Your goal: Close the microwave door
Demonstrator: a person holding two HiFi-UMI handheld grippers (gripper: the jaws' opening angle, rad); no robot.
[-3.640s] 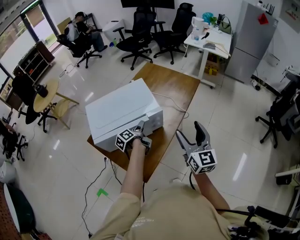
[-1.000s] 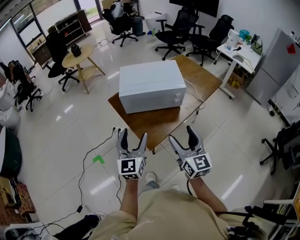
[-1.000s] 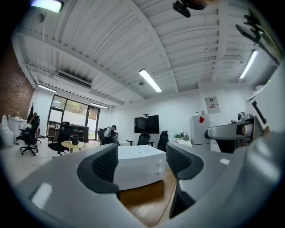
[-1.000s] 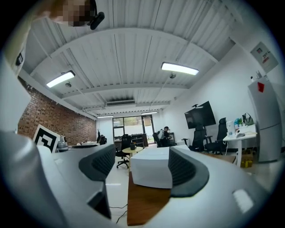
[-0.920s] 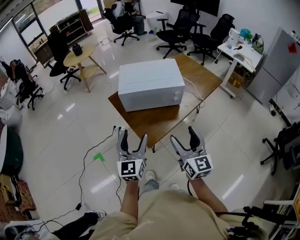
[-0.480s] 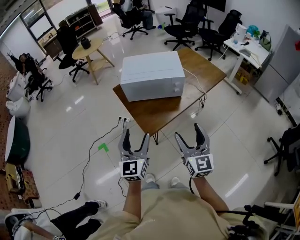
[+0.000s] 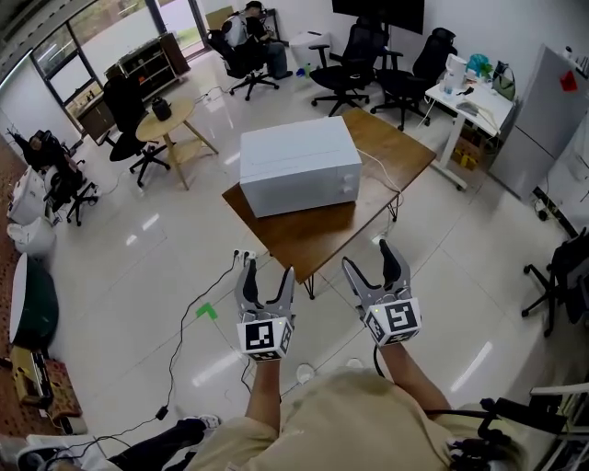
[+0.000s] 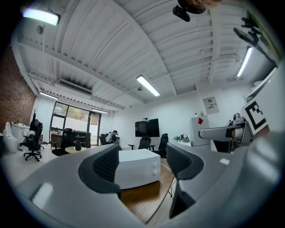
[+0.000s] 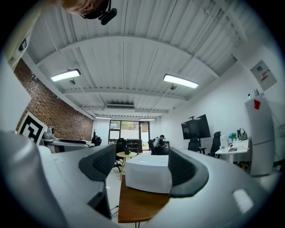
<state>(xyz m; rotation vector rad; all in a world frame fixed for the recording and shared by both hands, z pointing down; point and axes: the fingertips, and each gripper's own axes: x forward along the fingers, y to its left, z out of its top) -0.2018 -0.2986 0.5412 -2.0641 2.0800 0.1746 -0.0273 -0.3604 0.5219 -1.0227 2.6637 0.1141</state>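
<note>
A white microwave (image 7: 299, 164) stands on a brown wooden table (image 7: 322, 230), its door flat against the front. In the left gripper view the microwave (image 8: 139, 168) shows between the jaws at a distance, and the right gripper view has the microwave (image 9: 149, 173) likewise. My left gripper (image 7: 265, 283) hangs over the floor well short of the table, open and empty. Level with it, my right gripper (image 7: 375, 269) is open and empty too. Both point toward the table.
Office chairs (image 7: 350, 64) and a white desk (image 7: 465, 87) stand behind the table. At the left are a round wooden side table (image 7: 166, 115) and a seated person (image 7: 244, 28). A cable (image 7: 184, 331) runs across the glossy floor, past a green mark (image 7: 205, 312).
Both grippers have drawn back from the table and risen slightly, still open. The microwave and table now sit farther from them in the head view.
</note>
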